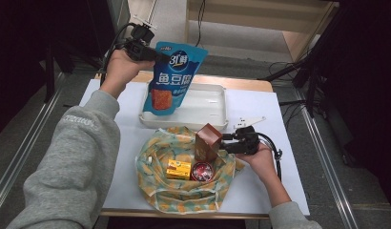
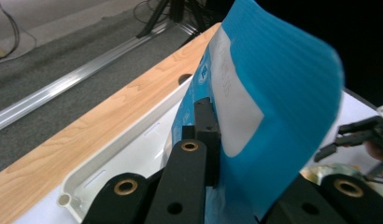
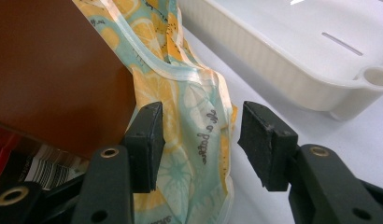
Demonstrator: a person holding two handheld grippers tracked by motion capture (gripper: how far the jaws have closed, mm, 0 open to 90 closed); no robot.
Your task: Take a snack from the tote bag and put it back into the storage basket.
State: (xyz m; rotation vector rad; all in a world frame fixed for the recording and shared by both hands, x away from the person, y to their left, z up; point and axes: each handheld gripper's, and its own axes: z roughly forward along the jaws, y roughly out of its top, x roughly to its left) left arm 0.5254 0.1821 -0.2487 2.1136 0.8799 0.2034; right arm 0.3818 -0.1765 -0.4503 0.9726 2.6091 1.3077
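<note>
Grey sweatshirt sleeves; black grippers with brass-ringed screws, trailing black cables

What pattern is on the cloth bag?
Orange and yellow citrus slices on pale teal, on the cloth bag; right gripper view shows it best.

The tray lies at the upper middle of the high view, on the table. The pouch hangs over the tray's left part, held up at its top left edge by the left gripper. Below the tray sits the bag, just beside its near rim. In the bag stand a box at the upper right, a small carton left of centre and a can right of it. The right gripper lies right of the box, at the bag's right edge.
</note>
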